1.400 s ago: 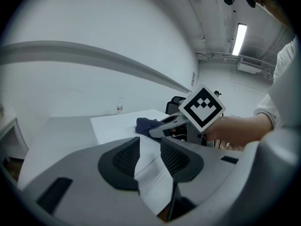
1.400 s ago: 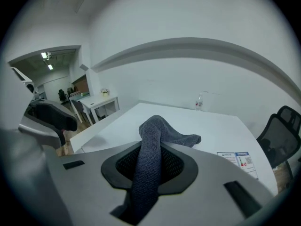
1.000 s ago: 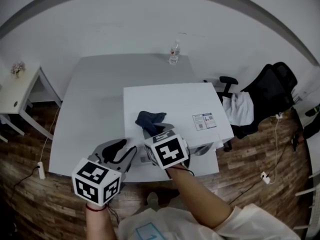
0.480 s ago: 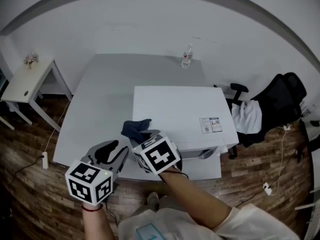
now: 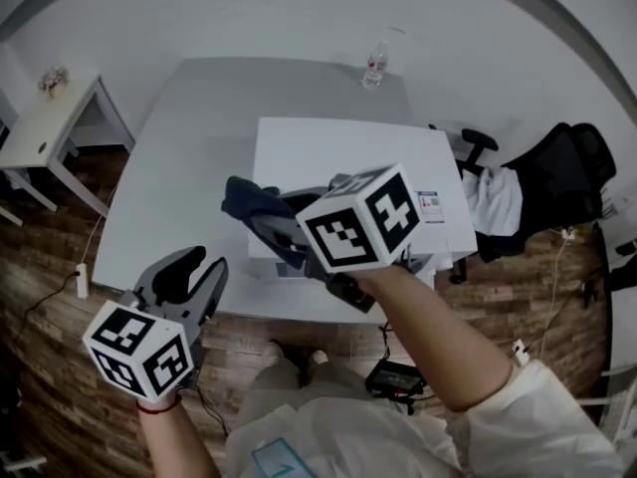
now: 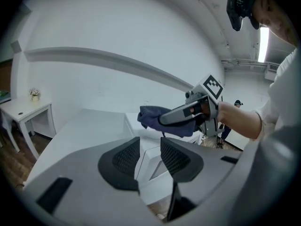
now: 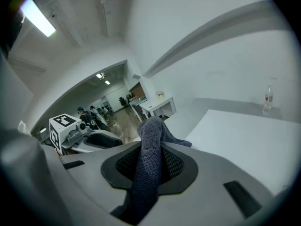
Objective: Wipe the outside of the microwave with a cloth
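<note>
The white microwave point(image 5: 348, 162) stands on a pale grey table point(image 5: 179, 167). My right gripper point(image 5: 261, 212) is shut on a dark blue cloth point(image 5: 242, 197) and holds it in the air over the microwave's front left corner. In the right gripper view the cloth point(image 7: 150, 159) hangs between the pads, with the microwave top point(image 7: 249, 140) to the right. My left gripper point(image 5: 184, 287) is open and holds nothing, low at the table's front left edge. In the left gripper view its jaws point(image 6: 146, 157) frame the microwave point(image 6: 151, 166), and the cloth point(image 6: 157, 117) is held up beyond.
A clear bottle point(image 5: 375, 65) stands at the table's far edge. A small white side table point(image 5: 45, 132) is at the left. A black office chair point(image 5: 557, 182) with a white garment stands at the right. A power adapter point(image 5: 396, 374) lies on the wooden floor.
The right gripper has lifted the cloth off the microwave top and carried it up and to the left. The left gripper has drifted down and to the left.
</note>
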Tool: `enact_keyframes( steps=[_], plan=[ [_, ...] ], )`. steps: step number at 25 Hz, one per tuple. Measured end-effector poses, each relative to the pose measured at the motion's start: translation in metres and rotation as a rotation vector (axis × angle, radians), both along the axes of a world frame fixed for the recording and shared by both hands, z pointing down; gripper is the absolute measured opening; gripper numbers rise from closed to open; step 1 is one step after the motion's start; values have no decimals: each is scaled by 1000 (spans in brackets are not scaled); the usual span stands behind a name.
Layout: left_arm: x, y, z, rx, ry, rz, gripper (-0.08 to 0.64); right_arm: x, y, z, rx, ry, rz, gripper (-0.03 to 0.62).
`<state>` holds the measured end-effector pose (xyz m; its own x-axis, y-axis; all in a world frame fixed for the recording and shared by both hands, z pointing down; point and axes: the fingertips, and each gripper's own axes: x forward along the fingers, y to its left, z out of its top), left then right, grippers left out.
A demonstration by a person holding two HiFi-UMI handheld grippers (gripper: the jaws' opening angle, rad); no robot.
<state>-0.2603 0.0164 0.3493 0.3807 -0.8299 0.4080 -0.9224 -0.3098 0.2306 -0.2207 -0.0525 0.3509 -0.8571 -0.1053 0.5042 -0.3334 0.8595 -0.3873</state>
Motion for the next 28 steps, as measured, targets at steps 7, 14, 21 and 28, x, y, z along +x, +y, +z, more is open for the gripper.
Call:
enact_keyframes(
  steps=[7, 14, 21, 28],
  plan=[
    [-19, -15, 18, -11, 1, 80, 138, -21, -61, -21, 421, 219, -25, 87],
    [-55, -48, 33, -40, 17, 183, 138, -79, -108, 9, 550, 443, -208, 87],
    [-69, -76, 52, -79, 15, 288, 138, -105, -121, 60, 410, 706, -498, 87],
    [-58, -96, 82, -158, 30, 339, 138, -99, -145, 111, 309, 1013, -746, 87]
  ],
)
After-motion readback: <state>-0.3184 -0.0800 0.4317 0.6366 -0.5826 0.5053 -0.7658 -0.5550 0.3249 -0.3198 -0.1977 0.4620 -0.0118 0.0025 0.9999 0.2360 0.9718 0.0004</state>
